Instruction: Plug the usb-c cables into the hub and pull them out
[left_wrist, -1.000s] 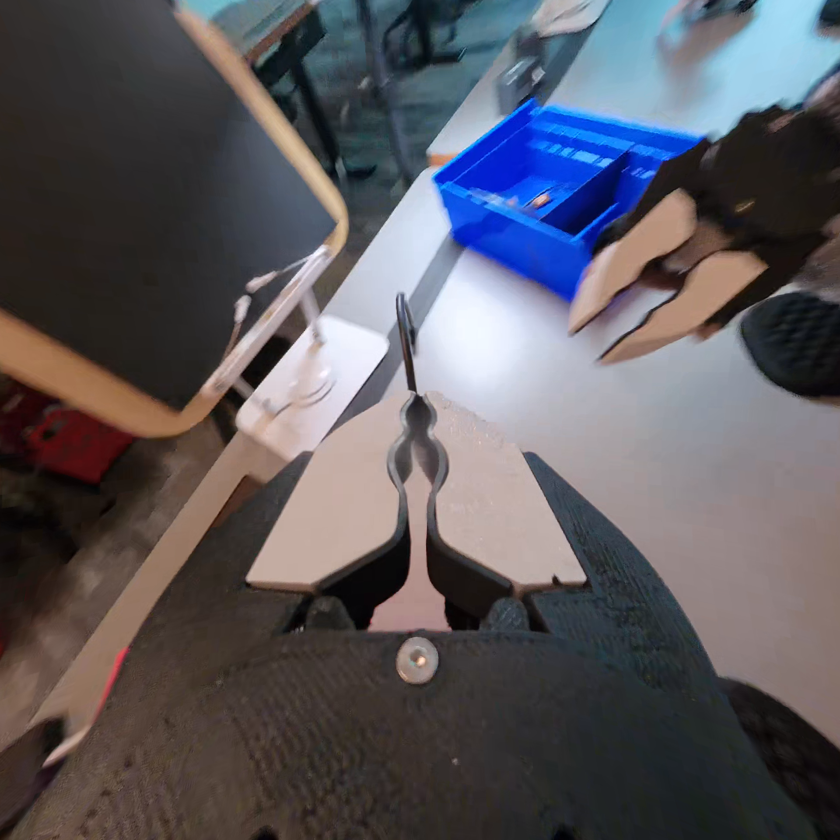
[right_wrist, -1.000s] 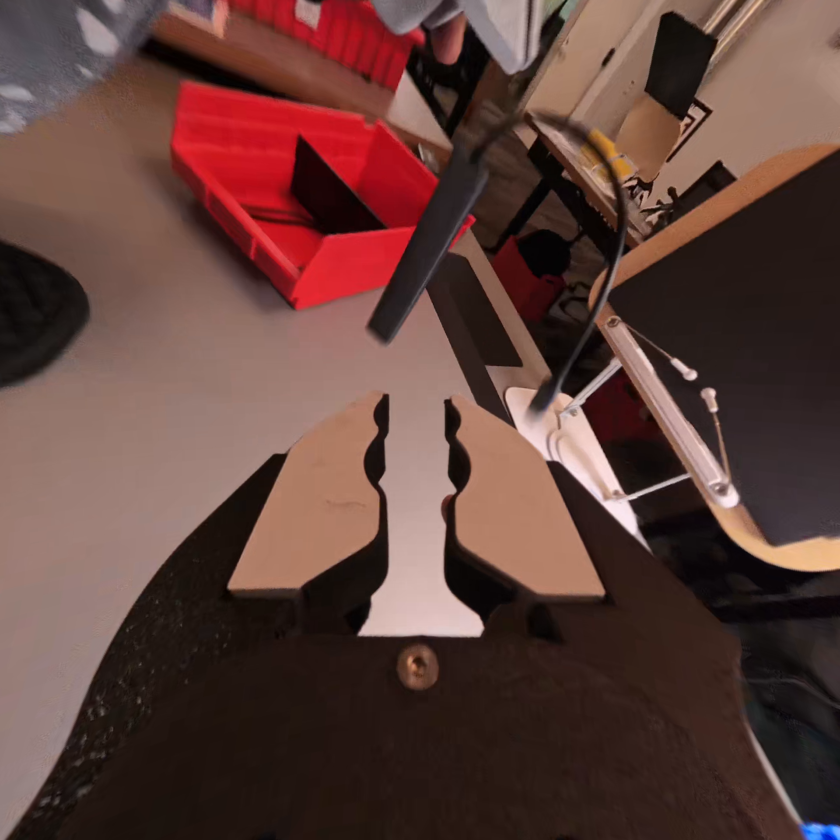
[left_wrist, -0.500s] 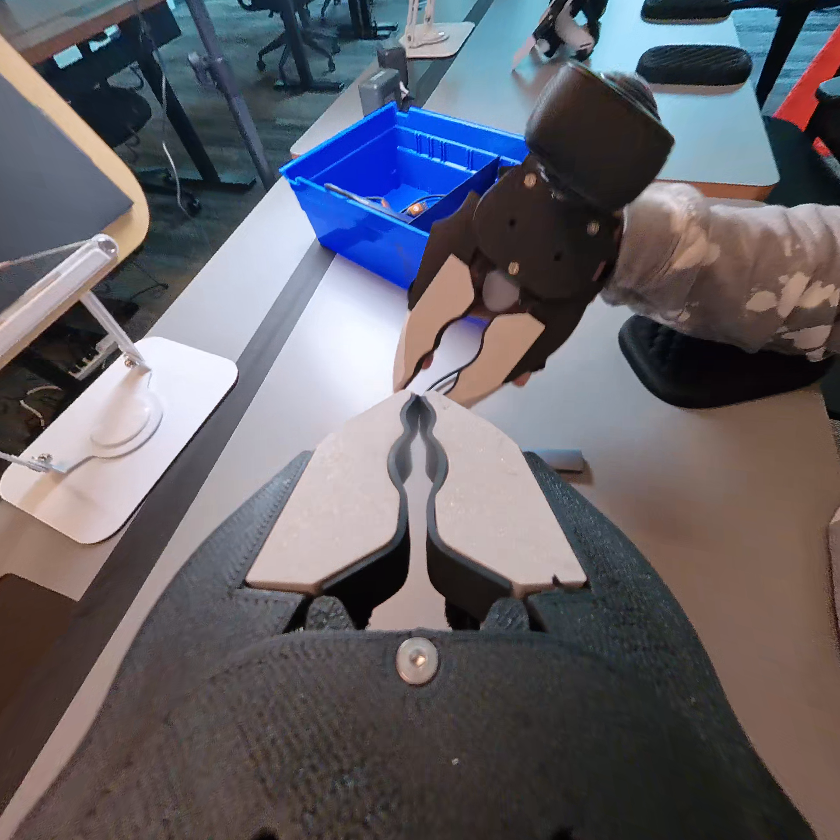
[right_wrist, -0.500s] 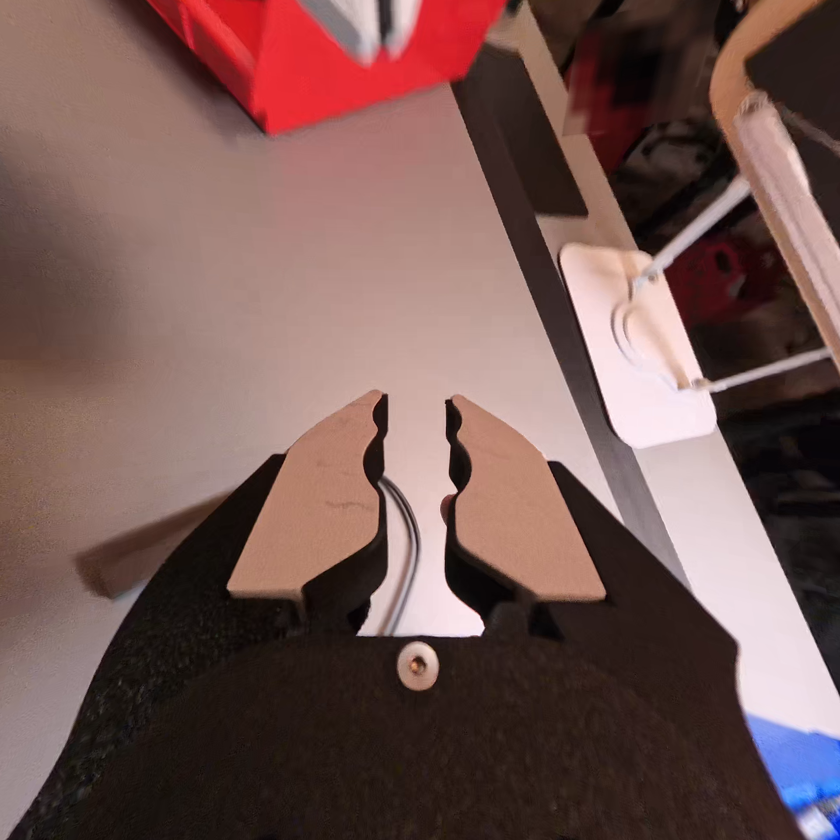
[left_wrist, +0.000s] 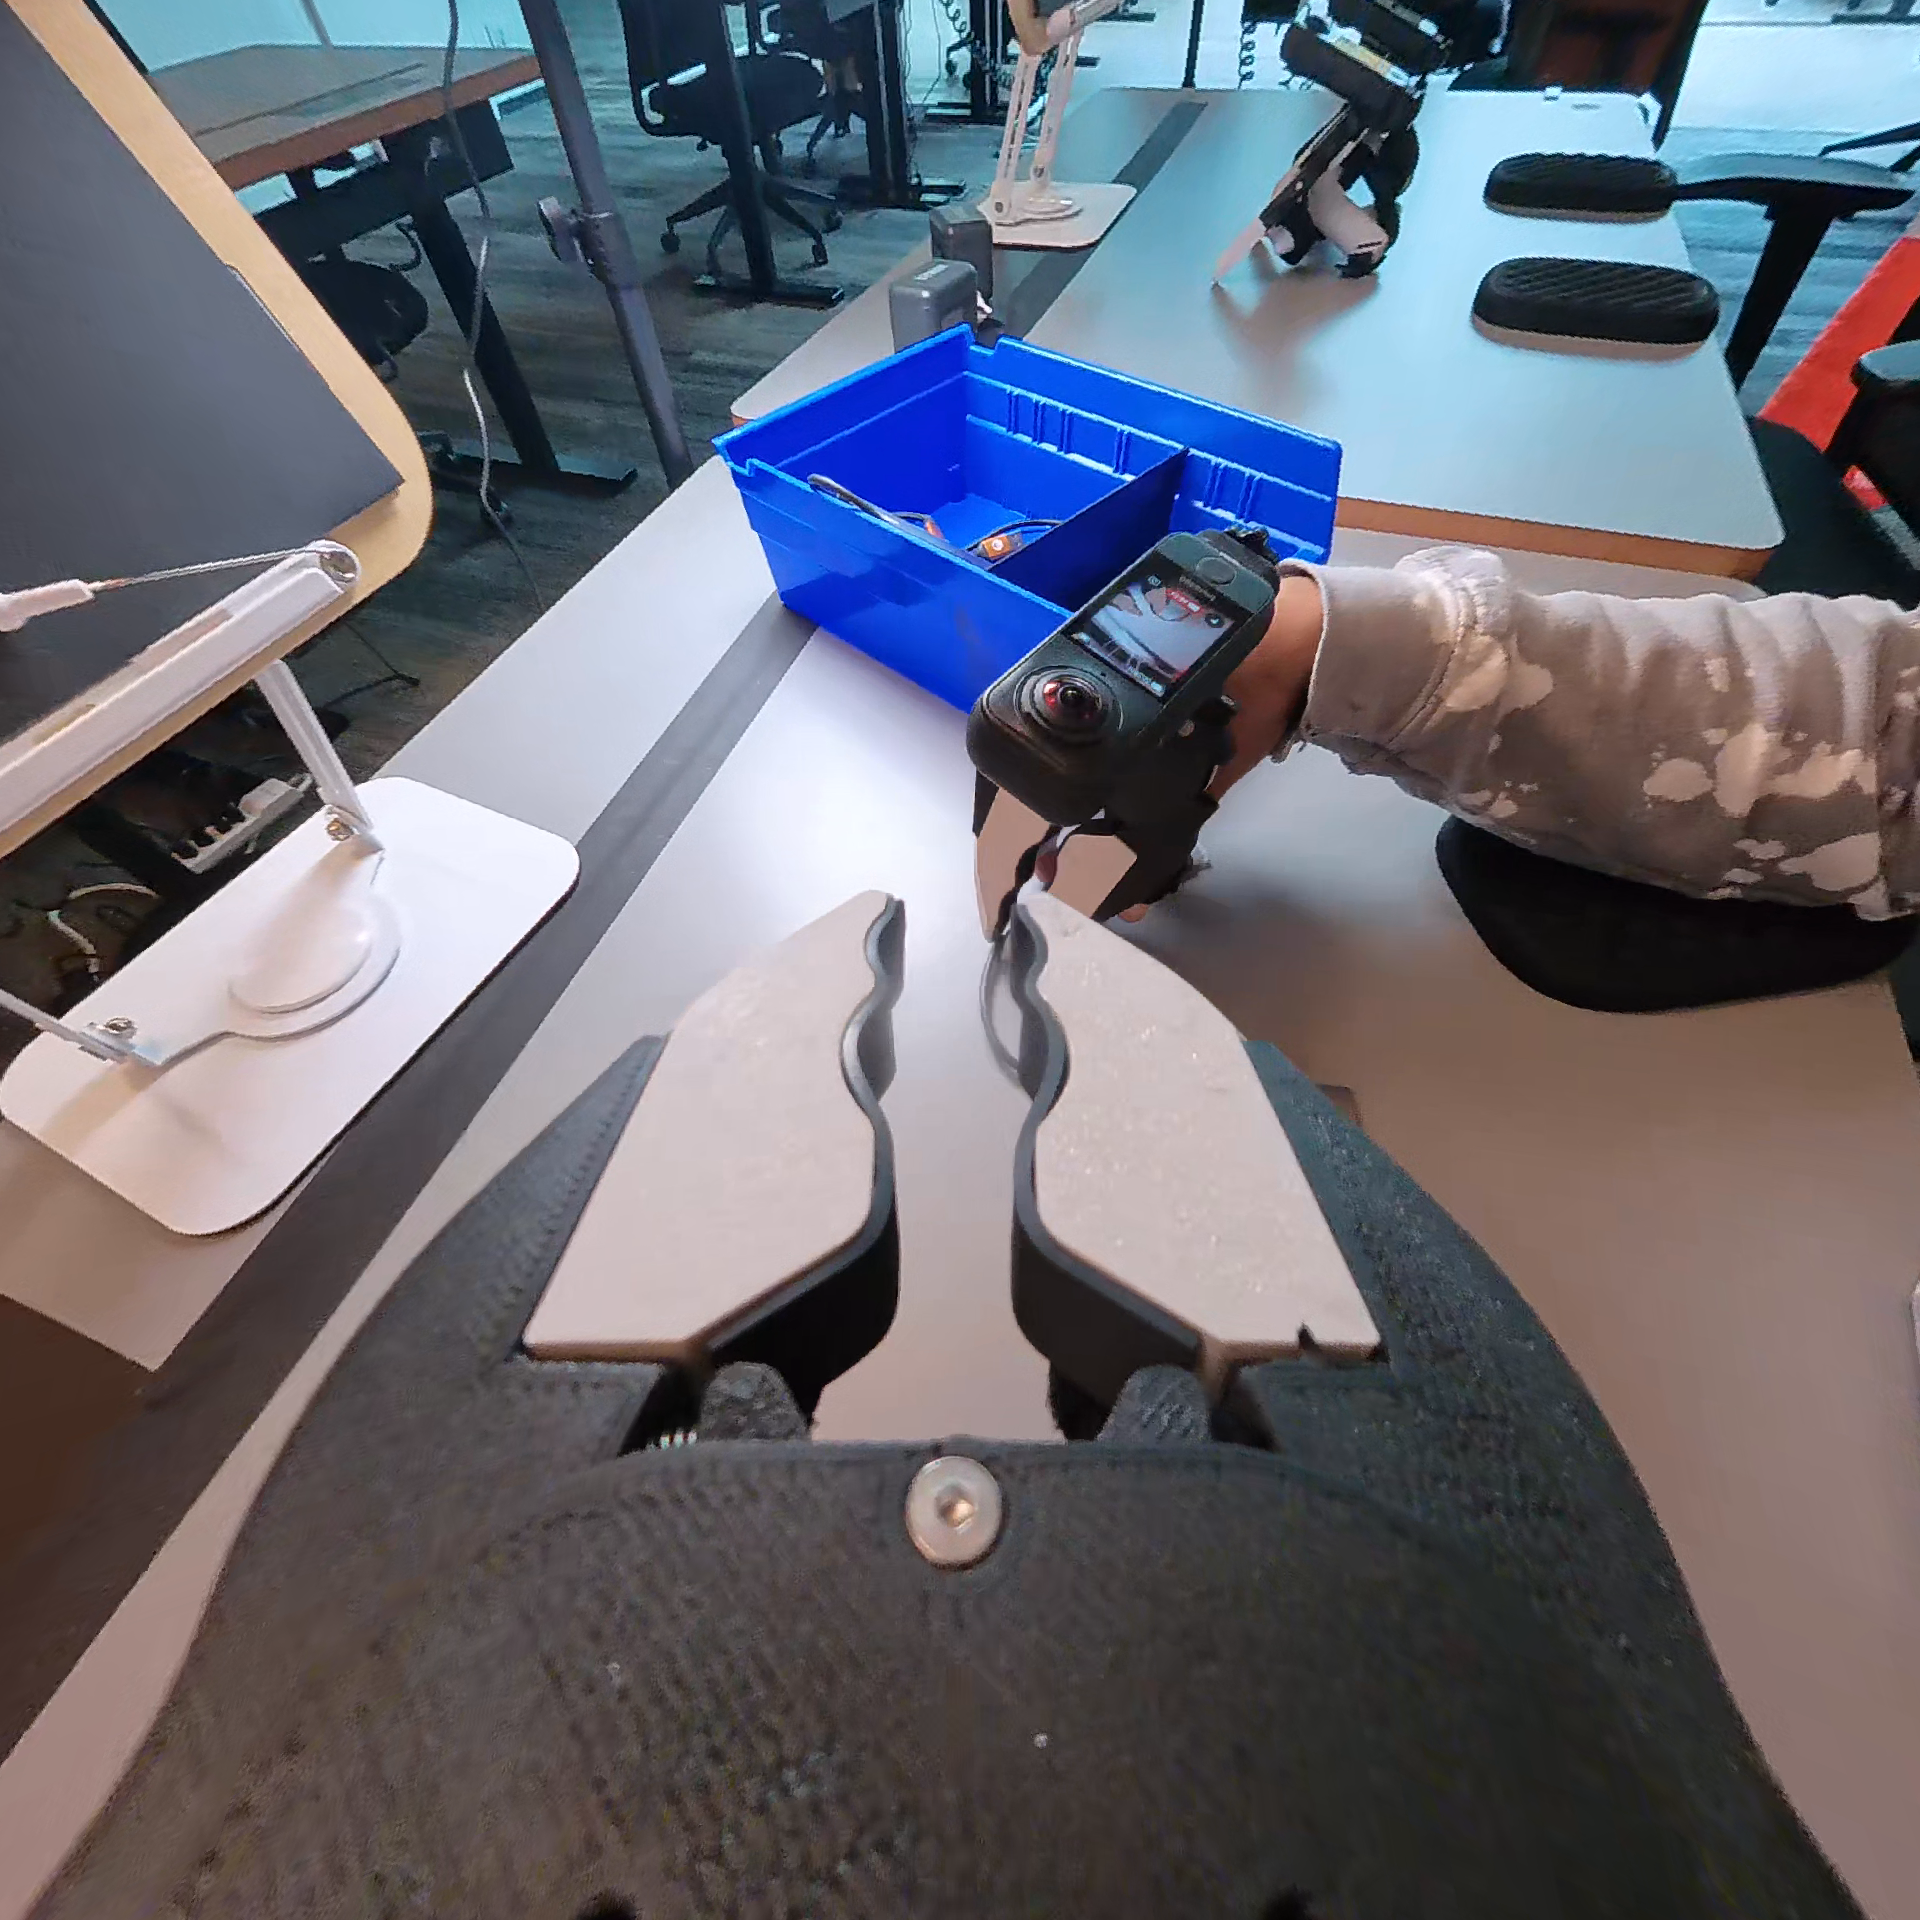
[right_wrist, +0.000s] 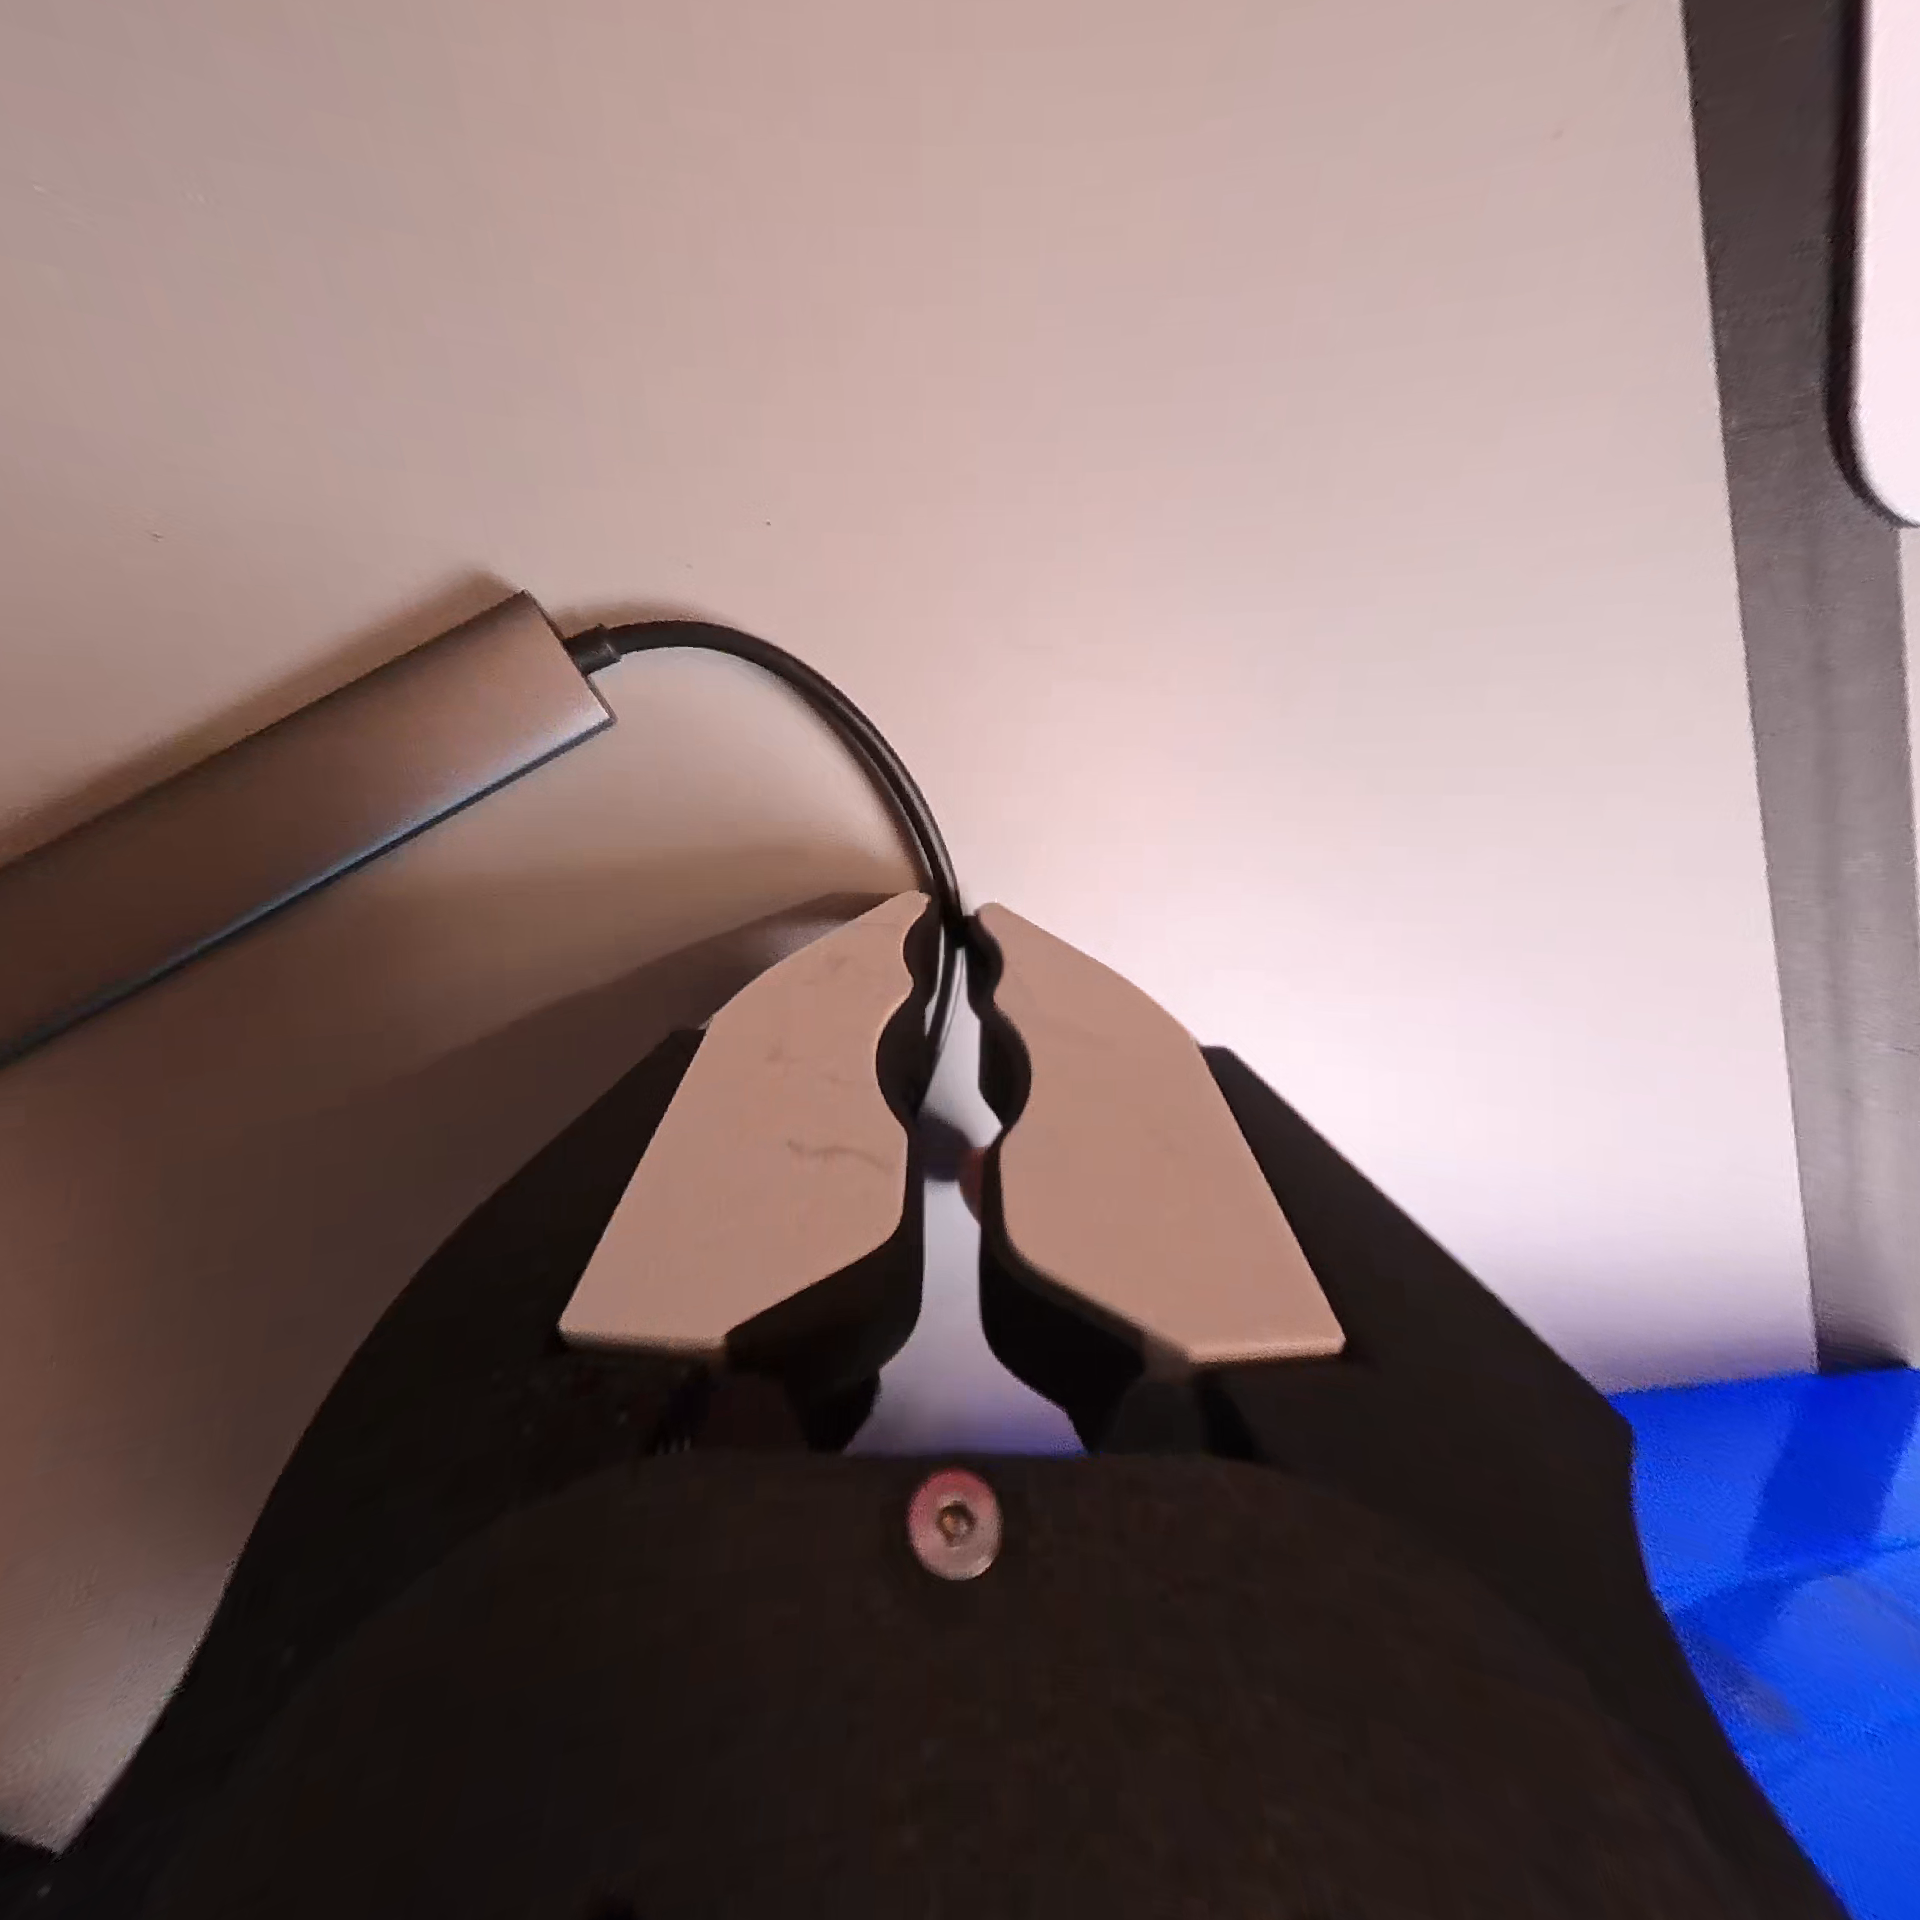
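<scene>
A slim grey USB hub (right_wrist: 312, 758) lies flat on the grey table (right_wrist: 1143, 416) at the left of the right wrist view. Its black cable (right_wrist: 831, 696) leaves the hub's end and curves into my right gripper (right_wrist: 951, 912), which is shut on it at the fingertips. In the left wrist view my left gripper (left_wrist: 961, 912) is open and empty, low over the table. The cable (left_wrist: 995, 997) runs along the inside of its right finger. The right gripper (left_wrist: 1039, 904) points down at the table just beyond the left fingertips.
A blue divided bin (left_wrist: 1039, 582) with small cables stands behind the right gripper and shows in the right wrist view (right_wrist: 1787, 1558). A white stand base (left_wrist: 312, 987) holding a black board is at the left. A black pad (left_wrist: 1662, 935) lies under the person's sleeve (left_wrist: 1610, 727).
My left gripper carried the dangling hub down to the table, then opened and let go of the cable. My right gripper came down over the table and shut on the cable.
</scene>
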